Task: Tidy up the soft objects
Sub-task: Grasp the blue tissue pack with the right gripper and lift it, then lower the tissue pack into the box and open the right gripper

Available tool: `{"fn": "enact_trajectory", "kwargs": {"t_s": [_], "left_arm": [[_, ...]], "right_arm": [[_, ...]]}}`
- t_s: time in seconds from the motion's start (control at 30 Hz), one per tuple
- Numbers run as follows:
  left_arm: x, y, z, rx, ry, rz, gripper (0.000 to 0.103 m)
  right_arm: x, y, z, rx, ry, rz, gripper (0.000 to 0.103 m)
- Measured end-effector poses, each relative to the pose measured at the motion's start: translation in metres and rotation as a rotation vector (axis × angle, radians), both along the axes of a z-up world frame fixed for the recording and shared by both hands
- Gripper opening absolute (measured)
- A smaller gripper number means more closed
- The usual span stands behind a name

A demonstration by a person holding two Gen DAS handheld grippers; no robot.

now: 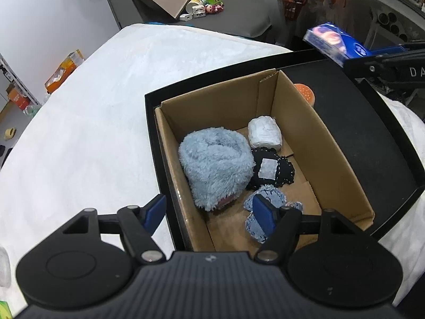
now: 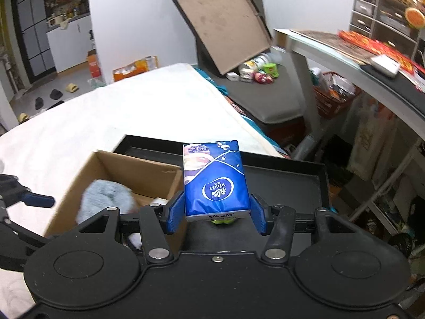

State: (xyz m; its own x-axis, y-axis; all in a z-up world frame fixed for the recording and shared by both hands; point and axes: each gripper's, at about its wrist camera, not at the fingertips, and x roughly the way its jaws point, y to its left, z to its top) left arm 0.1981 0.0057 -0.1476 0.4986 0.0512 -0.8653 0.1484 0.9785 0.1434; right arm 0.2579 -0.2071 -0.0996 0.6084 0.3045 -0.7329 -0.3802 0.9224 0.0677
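At the centre of the right wrist view, my right gripper (image 2: 217, 212) pinches a blue plastic-wrapped pack of tissues (image 2: 216, 179) by its lower end, both blue pads pressed against its sides, the pack standing upright above the black shallow tray (image 2: 287, 183). In the left wrist view the same pack shows at the upper right of the frame, well above the open brown cardboard box (image 1: 326, 146) that sits inside the tray on the white bed cover (image 1: 93, 106).

My left gripper (image 1: 209, 214) hangs over the near end of the box with its jaws spread and nothing between them. Already inside the box lie a fluffy light-blue plush piece (image 1: 215, 164), a white wrapped bundle (image 1: 264, 132), a black stitched fabric patch (image 1: 271, 171) and a frayed denim scrap (image 1: 265, 199).

I judge I am mid-carry, with the tissues not yet in the box. Next I need to bring the pack towards the lower left of the right view, over the bare cardboard floor along the box's right side, lower it, then release.
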Motion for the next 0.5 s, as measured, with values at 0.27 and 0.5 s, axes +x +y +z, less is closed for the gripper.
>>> {"fn": "enact_trajectory", "kwargs": {"t_s": [0.27, 0.5], "left_arm": [[-0.007, 0.011, -0.002, -0.052, 0.01, -0.011, 0.067], [-0.013, 0.019, -0.001, -0.093, -0.001, -0.025, 0.059]], "right_arm": [[-0.012, 0.033, 0.012, -0.006, -0.009, 0.061, 0.051], [-0.022, 0.051, 0.014, -0.016, 0.008, 0.082, 0.051]]}}
